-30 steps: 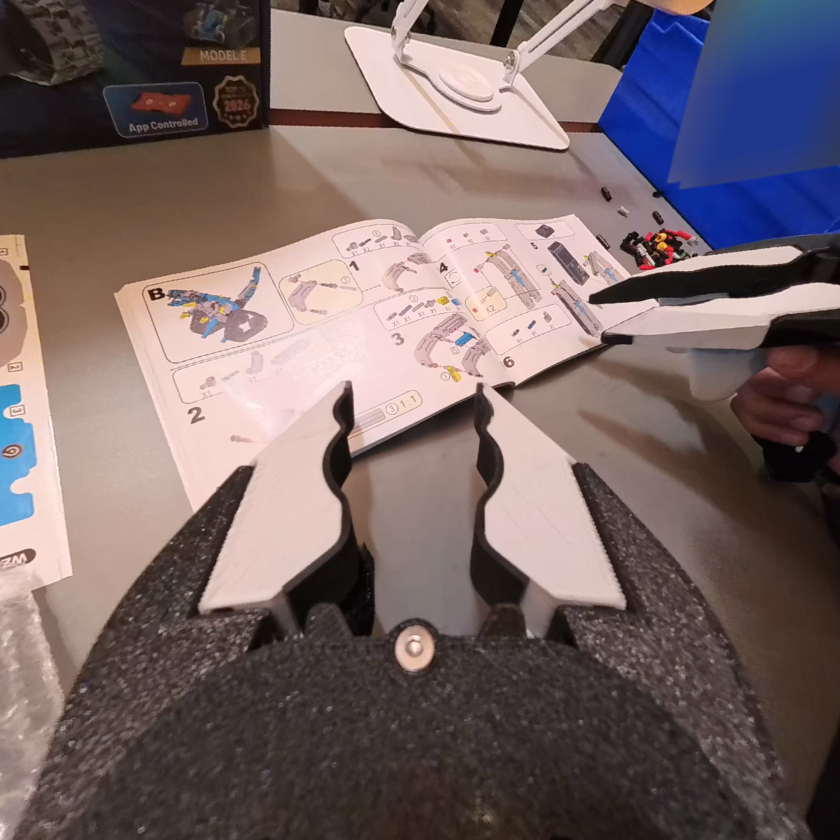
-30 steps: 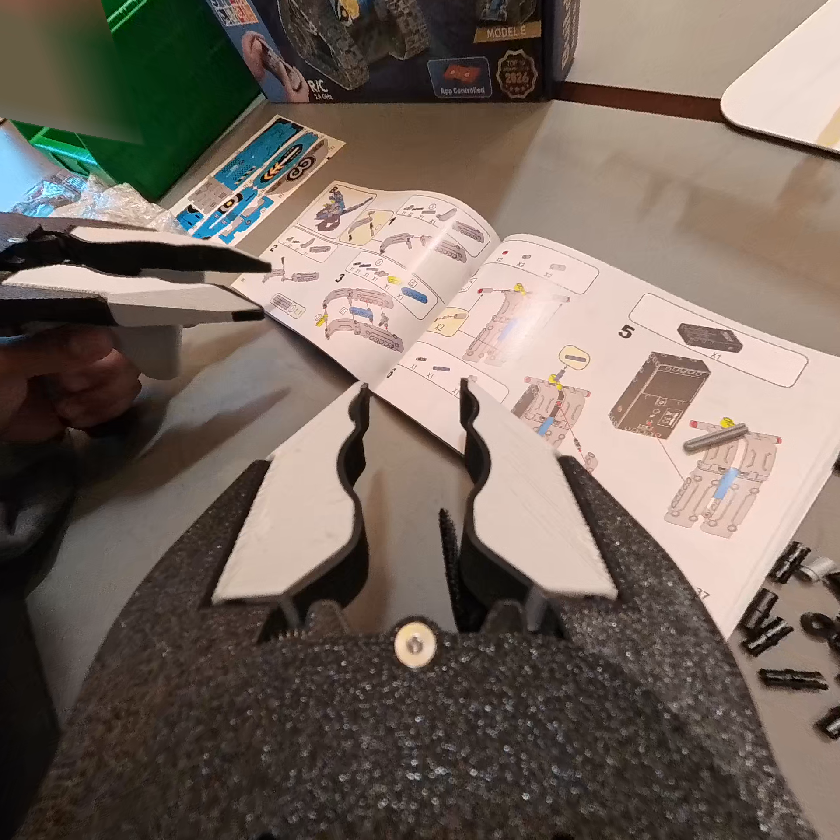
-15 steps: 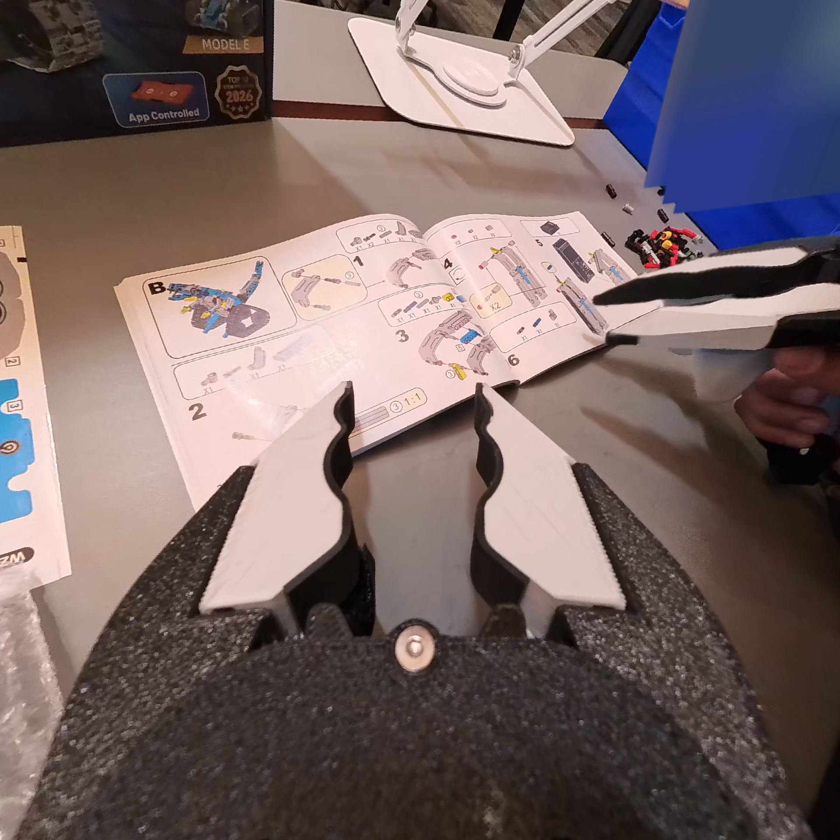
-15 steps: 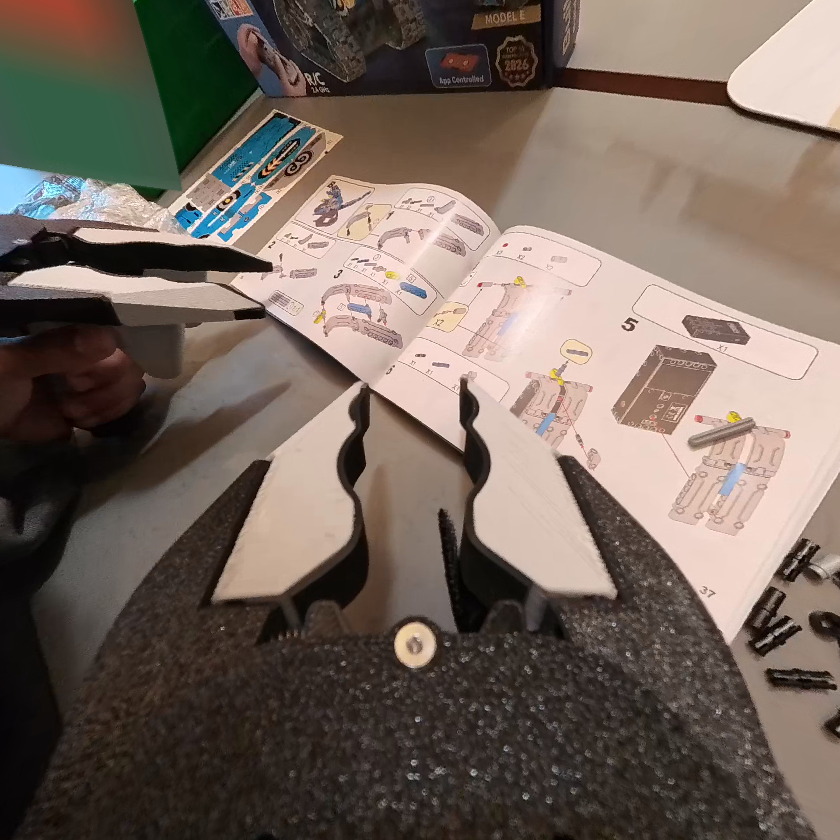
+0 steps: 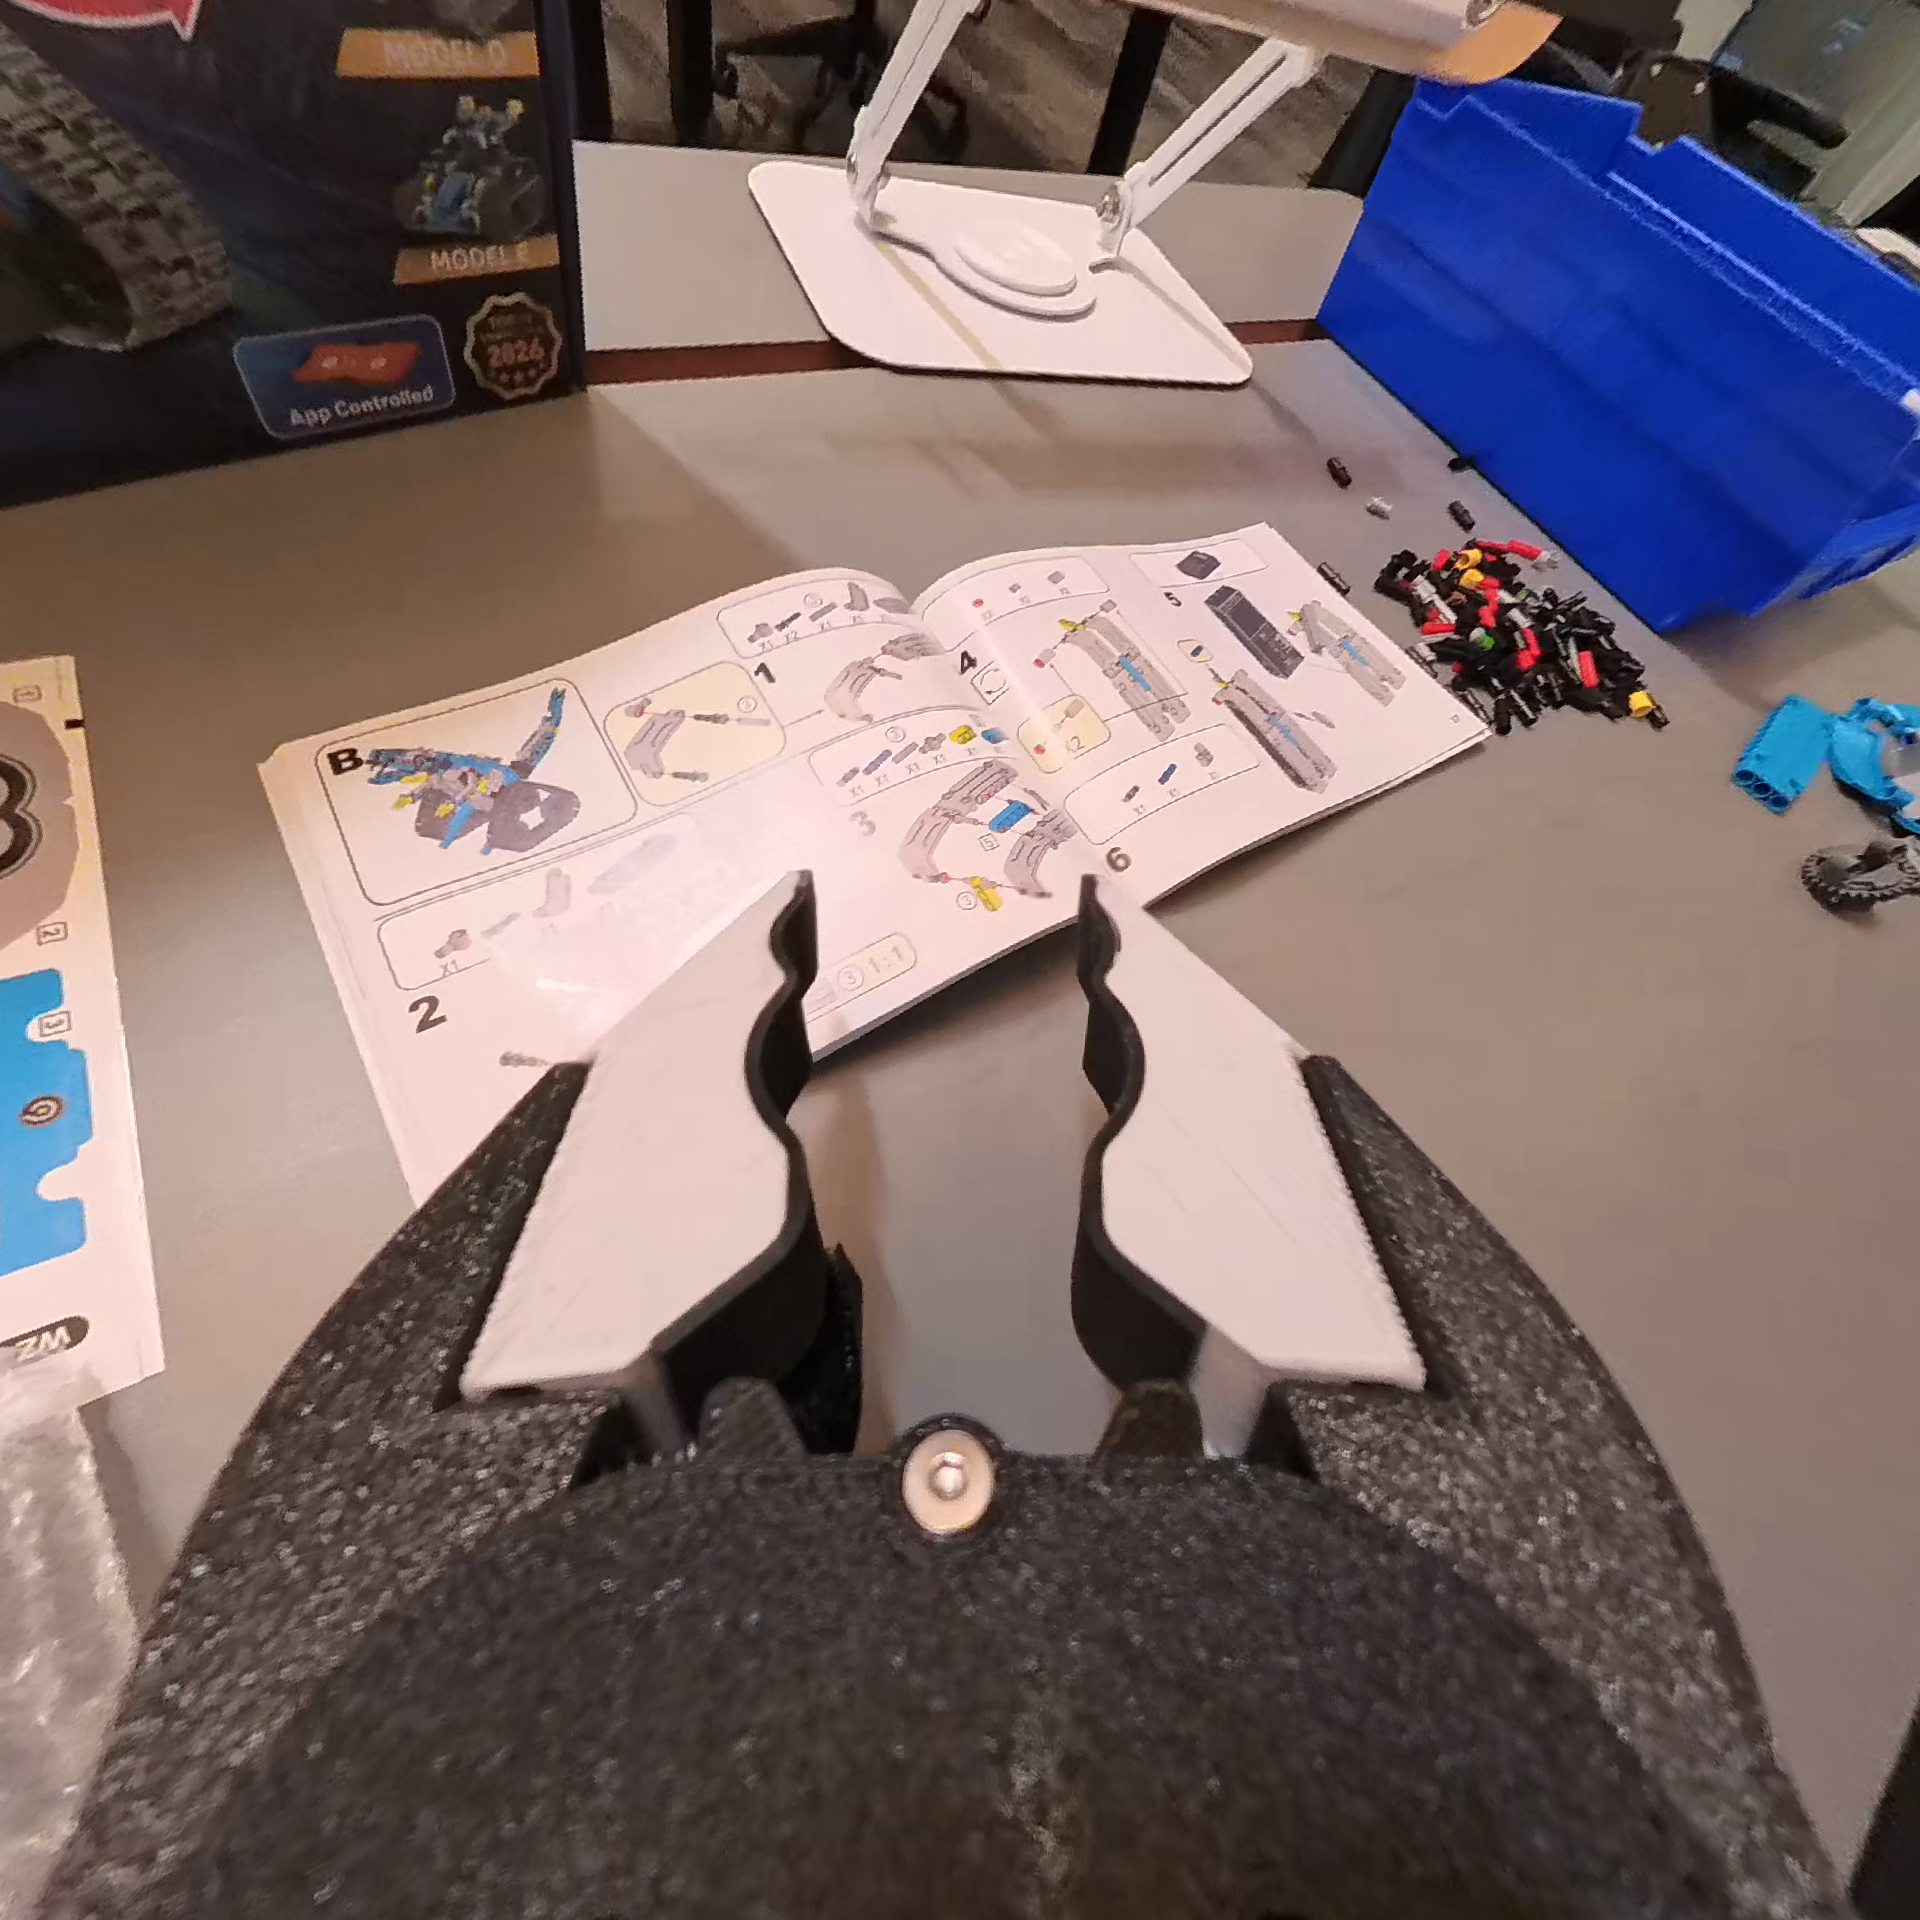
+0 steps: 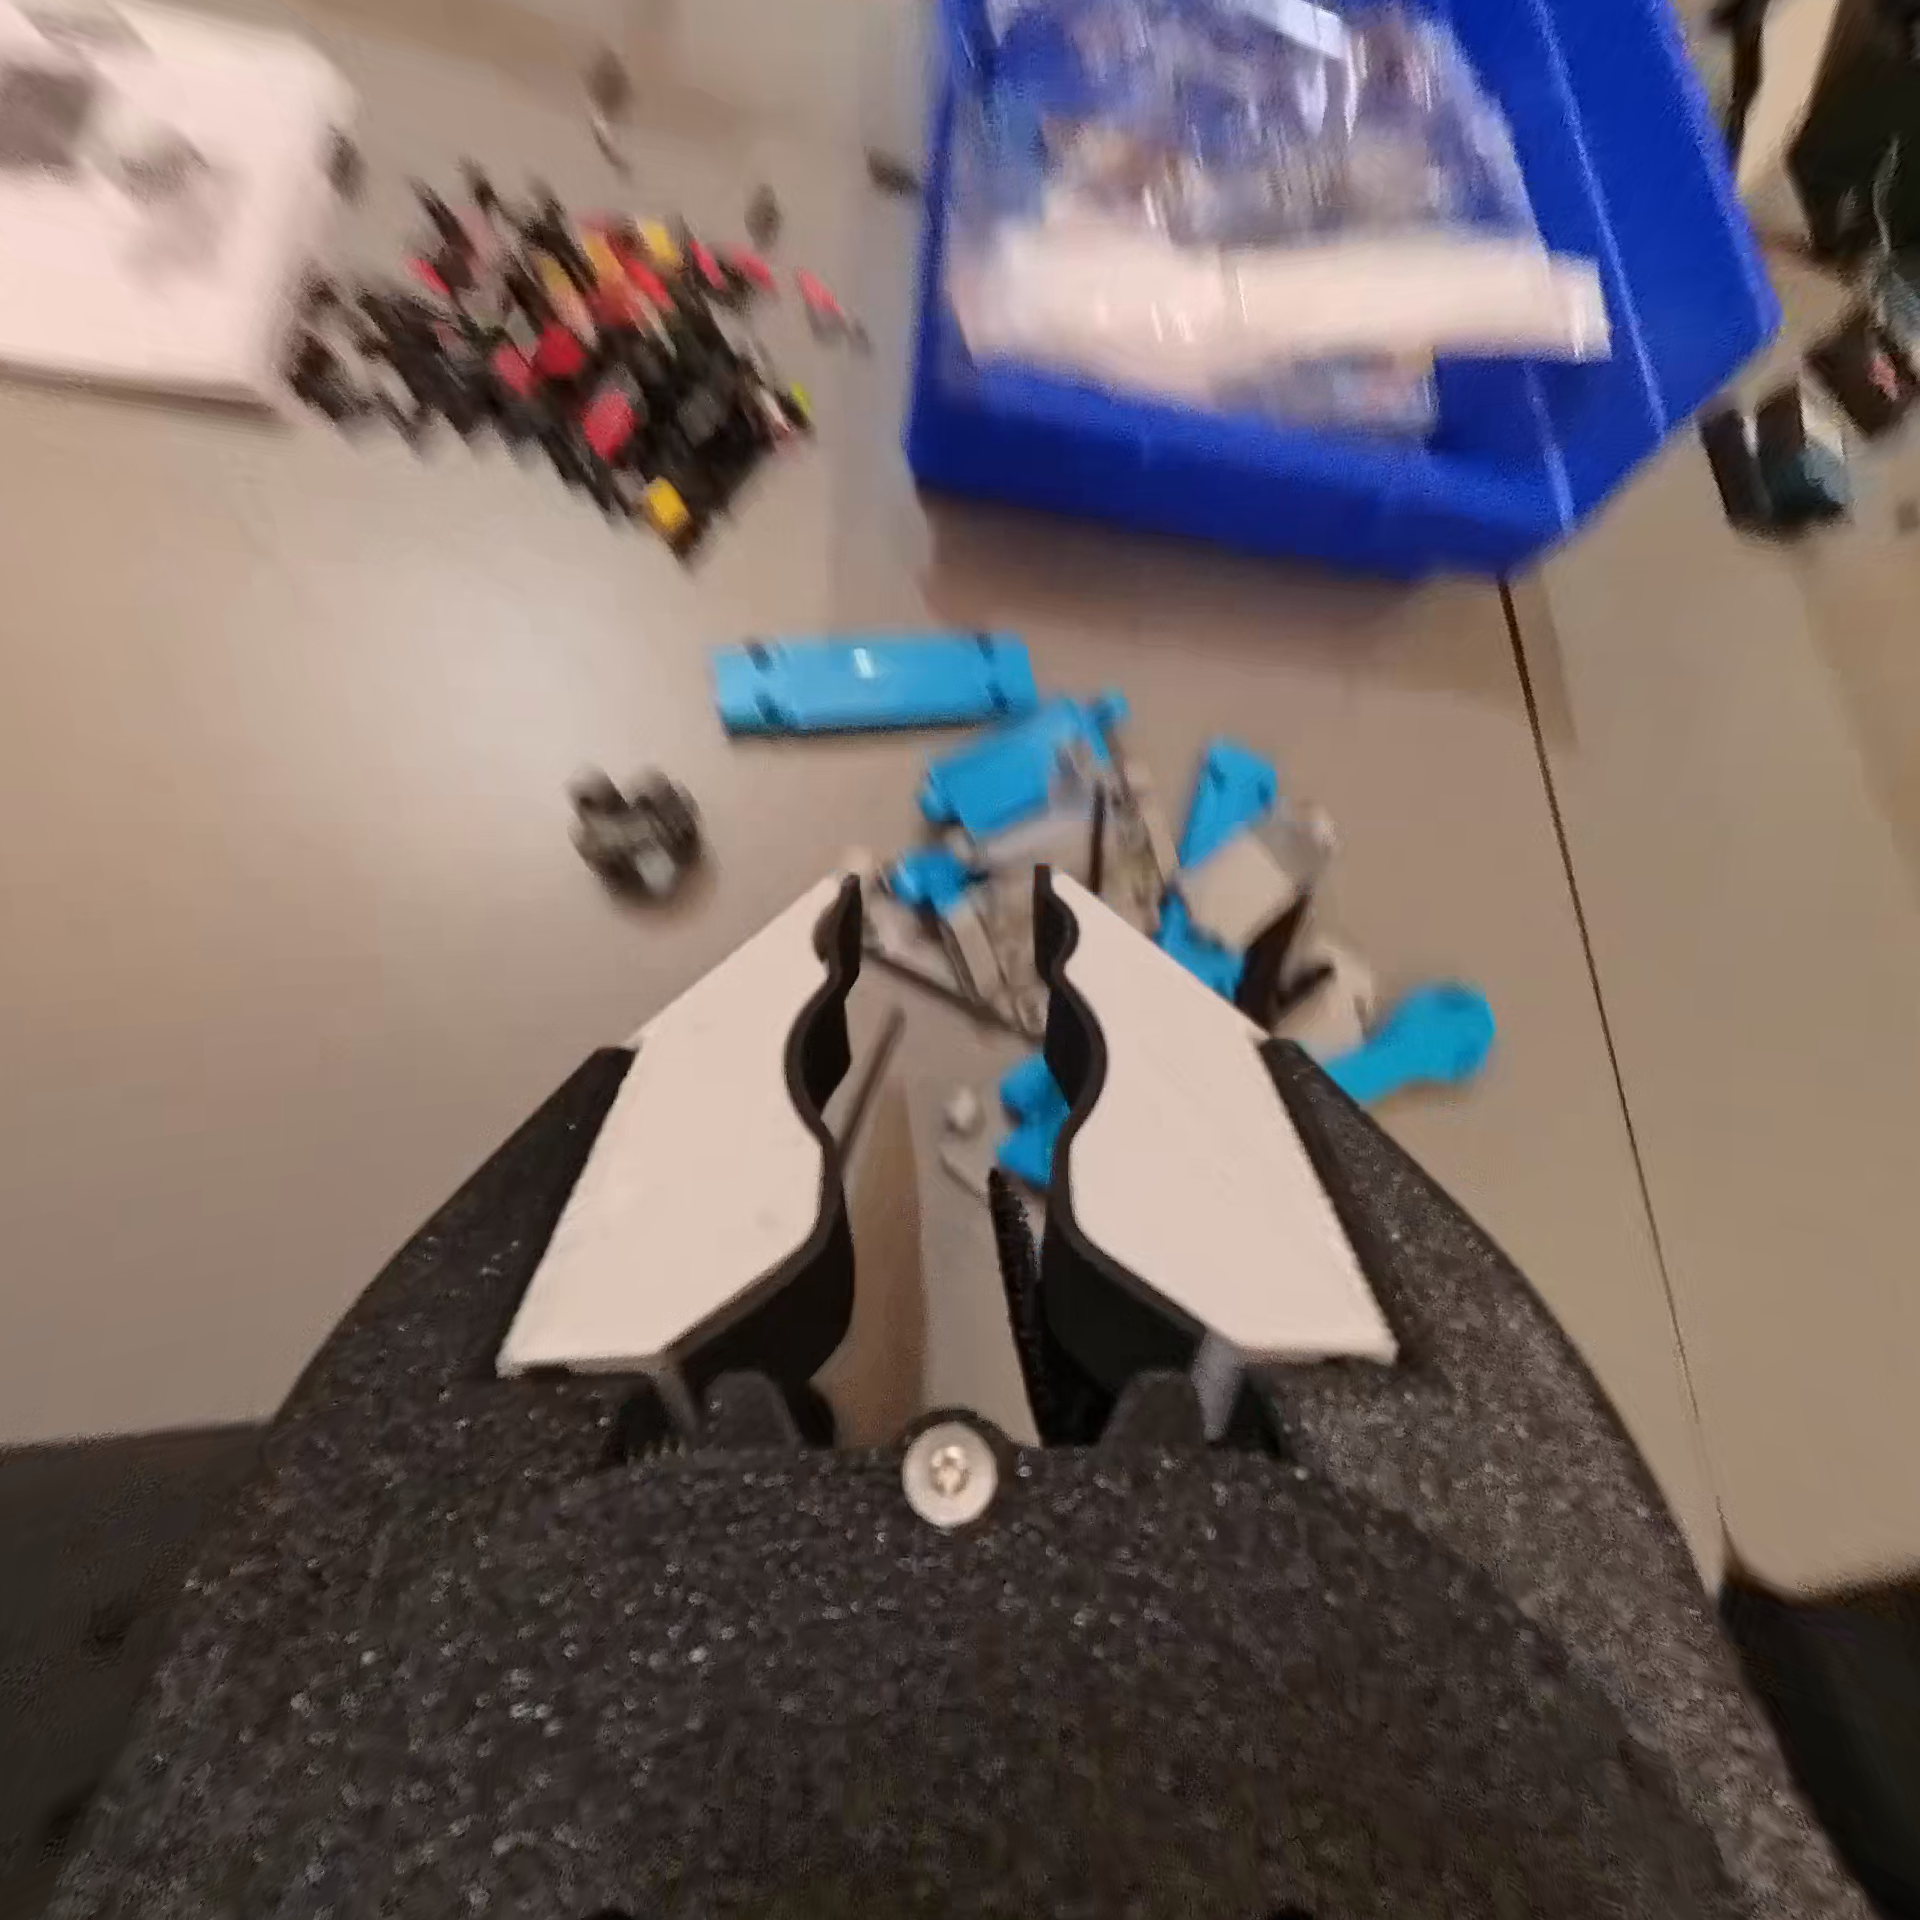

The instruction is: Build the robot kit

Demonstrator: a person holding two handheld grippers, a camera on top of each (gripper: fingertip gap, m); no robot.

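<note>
one open booklet, one blue bin, one sticker sheet

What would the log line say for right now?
left gripper: open, over booklet | right gripper: open, over blue parts | bin: beyond

Open instruction booklet on grey table; blue bin (bags inside), sticker sheet.

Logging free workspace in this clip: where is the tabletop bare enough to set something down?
Bare table lies right of the left gripper, between the instruction booklet and the grey gear; another patch lies between the booklet and the white stand base. Crowded: the small-parts pile, blue bin, and light-blue pieces beneath the right gripper.
</note>
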